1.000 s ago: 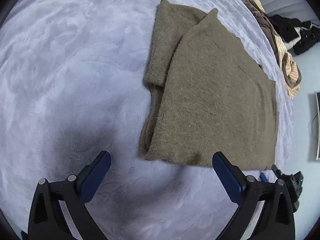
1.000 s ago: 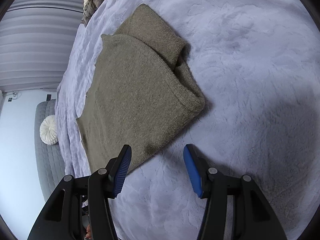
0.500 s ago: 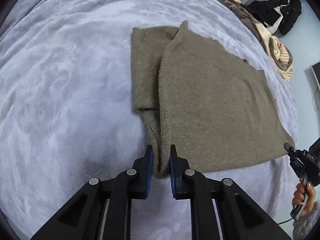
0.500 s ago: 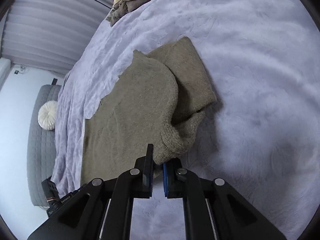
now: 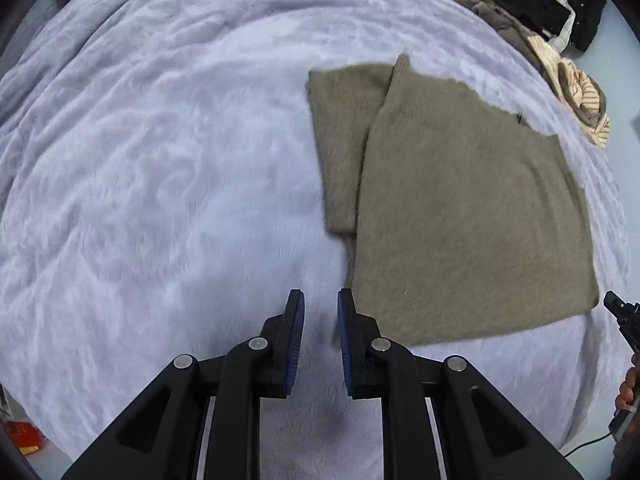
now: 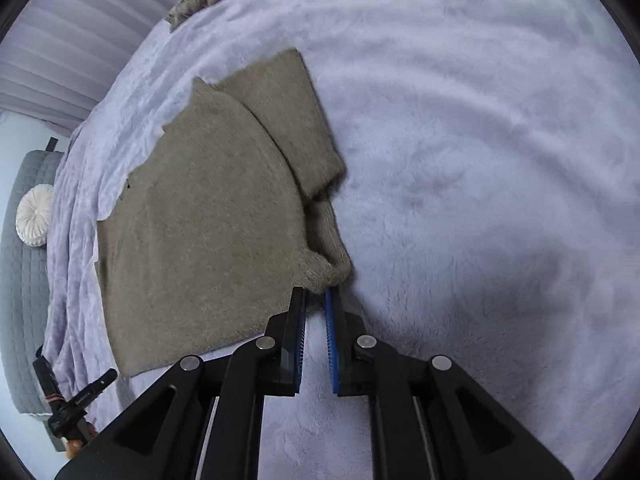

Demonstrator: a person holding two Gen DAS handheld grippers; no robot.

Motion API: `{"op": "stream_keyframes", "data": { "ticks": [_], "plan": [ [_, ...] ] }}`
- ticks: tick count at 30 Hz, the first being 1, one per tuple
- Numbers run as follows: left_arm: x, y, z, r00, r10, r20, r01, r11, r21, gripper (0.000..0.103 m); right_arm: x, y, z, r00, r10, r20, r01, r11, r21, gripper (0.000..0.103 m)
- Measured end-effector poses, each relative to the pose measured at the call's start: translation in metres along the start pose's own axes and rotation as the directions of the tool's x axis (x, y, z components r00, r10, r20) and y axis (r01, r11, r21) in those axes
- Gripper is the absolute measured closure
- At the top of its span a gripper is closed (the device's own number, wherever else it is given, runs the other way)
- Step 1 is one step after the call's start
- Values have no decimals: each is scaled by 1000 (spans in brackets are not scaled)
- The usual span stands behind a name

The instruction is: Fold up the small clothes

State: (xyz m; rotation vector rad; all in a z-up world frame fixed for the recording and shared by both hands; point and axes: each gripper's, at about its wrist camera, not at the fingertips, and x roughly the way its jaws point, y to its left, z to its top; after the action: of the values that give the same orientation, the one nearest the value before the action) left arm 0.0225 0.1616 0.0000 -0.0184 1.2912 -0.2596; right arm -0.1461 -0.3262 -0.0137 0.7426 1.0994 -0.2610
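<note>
A bed (image 5: pixel 160 160) under a plush lavender blanket fills the left view. The sweater (image 5: pixel 460 220), olive and fuzzy with one sleeve folded in, lies toward 3 o'clock. The left hand-held gripper (image 5: pixel 320 312), wide a second ago, is now narrow beside the near corner; whether it pinches cloth, I cannot tell.

In the right view the sweater (image 6: pixel 200 220) lies toward 9 o'clock. The right hand-held gripper (image 6: pixel 316 300) has clamped down too. Its jaws are now easing open with the bunched hem corner caught at their tips, probably ready for the fold-over.

Sweater (image 5: pixel 460 208) on lilac bed (image 5: pixel 168 160)
</note>
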Motion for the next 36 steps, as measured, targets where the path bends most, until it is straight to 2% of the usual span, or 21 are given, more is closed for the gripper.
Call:
{"op": "stream_keyframes", "data": {
  "ticks": [1, 3, 6, 8, 14, 16, 17, 18, 20, 23, 27, 28, 29, 30, 33, 36],
  "plan": [
    [-4, -5, 14, 999, -16, 30, 15, 1000, 15, 86, -6, 11, 6, 999, 9, 31, -7, 999, -37, 92],
    [-1, -20, 43, 997, -42, 67, 40, 998, 38, 86, -3, 31, 26, 998, 43, 38, -39, 995, -92, 93],
    [16, -44, 82, 992, -72, 102, 65, 996, 67, 86, 23, 58, 58, 997, 79, 25, -75, 987, -139, 93],
    [32, -58, 103, 992, -81, 99, 73, 995, 74, 86, 43, 69, 76, 995, 96, 13, -93, 985, -144, 92],
    [87, -85, 136, 997, -5, 80, -1, 997, 74, 86, 94, 81, 125, 993, 117, 37, -113, 990, -78, 93],
    [106, -80, 138, 998, 22, 60, -25, 998, 51, 86, 110, 80, 132, 997, 70, 31, -67, 992, -103, 93],
    [112, -76, 137, 998, 12, 56, -15, 999, 42, 86, 119, 77, 132, 999, 42, 17, -40, 993, -112, 93],
    [115, -73, 137, 998, 2, 56, -4, 999, 36, 86, 129, 69, 132, 1000, 31, 2, -31, 994, -108, 98],
    [113, -71, 138, 998, -11, 54, 9, 999, 35, 86, 133, 54, 131, 998, 68, 12, -67, 995, -67, 103],
    [104, -66, 139, 999, -15, 48, 13, 999, 37, 86, 131, 43, 131, 994, 105, 21, -105, 994, -3, 103],
    [90, -61, 133, 999, 7, 39, -9, 999, 48, 86, 118, 54, 130, 998, 55, 8, -54, 997, -52, 102],
    [85, -61, 130, 999, 38, 39, -40, 998, 57, 86, 113, 57, 128, 999, 37, 4, -36, 997, -70, 101],
    [79, -60, 125, 996, 79, 44, -82, 995, 61, 86, 108, 60, 124, 1000, 12, 1, -12, 996, -93, 100],
    [73, -59, 120, 996, 80, 49, -83, 995, 59, 86, 99, 66, 117, 1000, 0, 4, 1, 991, -133, 99],
    [55, -53, 98, 999, 16, 36, -17, 999, 29, 86, 78, 79, 89, 999, 41, -25, -45, 974, -222, 99],
    [45, -57, 67, 1000, 17, 25, -18, 999, 42, 85, 71, 101, 49, 992, 78, -96, -104, 949, -297, 99]
  ]
}}
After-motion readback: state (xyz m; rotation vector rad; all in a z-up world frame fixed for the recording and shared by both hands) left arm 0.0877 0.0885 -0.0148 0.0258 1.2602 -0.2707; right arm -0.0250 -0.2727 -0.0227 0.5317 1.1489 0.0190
